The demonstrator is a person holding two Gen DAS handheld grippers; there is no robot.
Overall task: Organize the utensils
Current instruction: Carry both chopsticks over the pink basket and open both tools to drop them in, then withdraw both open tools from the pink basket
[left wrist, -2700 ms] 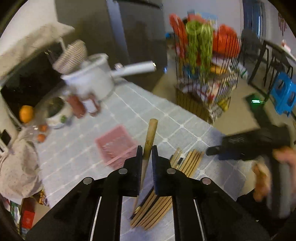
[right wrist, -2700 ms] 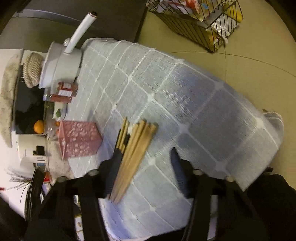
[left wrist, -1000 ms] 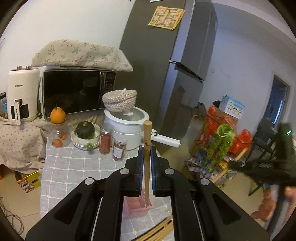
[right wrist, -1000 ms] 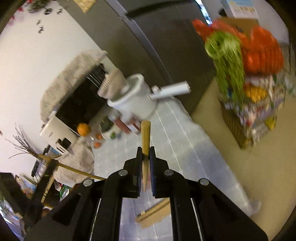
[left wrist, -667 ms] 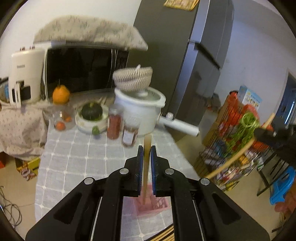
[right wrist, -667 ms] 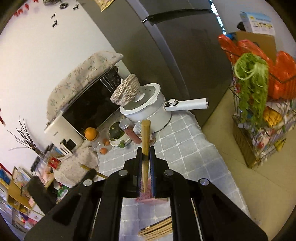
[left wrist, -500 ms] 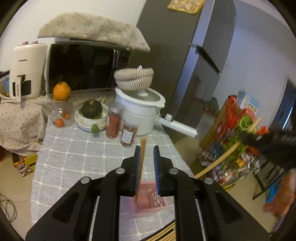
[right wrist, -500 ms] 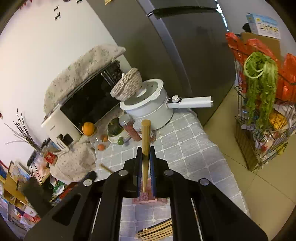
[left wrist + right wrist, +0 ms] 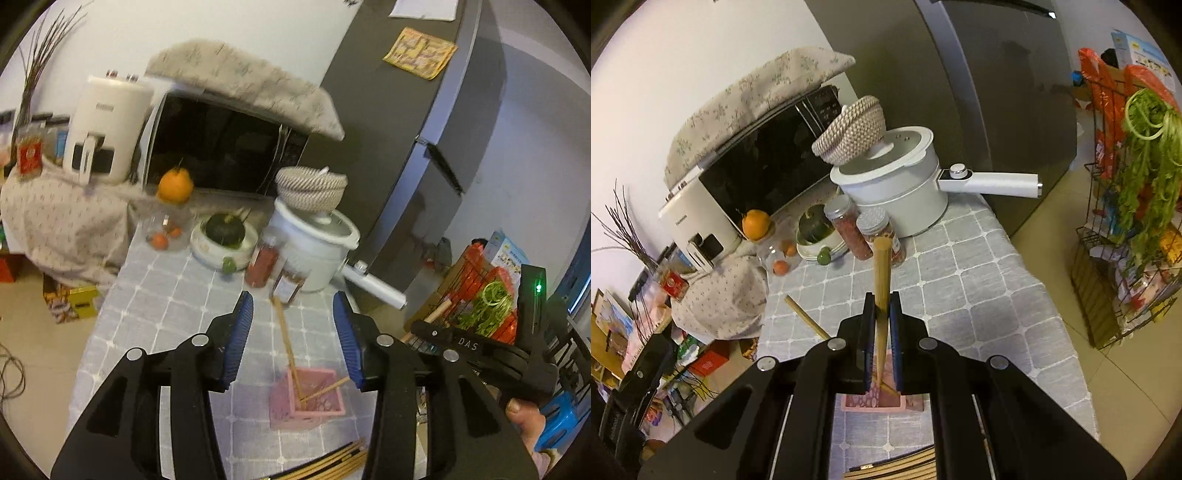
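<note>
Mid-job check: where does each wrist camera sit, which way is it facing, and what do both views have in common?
Left wrist: on the left gripper, looking down at the table; its fingers are opening over the pink holder, one chopstick leaning inside; the right hand shows.
Right wrist: on the right gripper, fingers shut on a chopstick above the holder.
Shared: pink holder, white pot, microwave.

Both tools are matte black plastic. The left gripper [image 9: 293,332] has two angular fingers lined with ribbed blue pads [image 9: 239,334] and silver round screws along each arm. The right gripper [image 9: 882,332] matches it; at the right of the left-wrist frame its body bears white "DAS" lettering and a green light.
</note>
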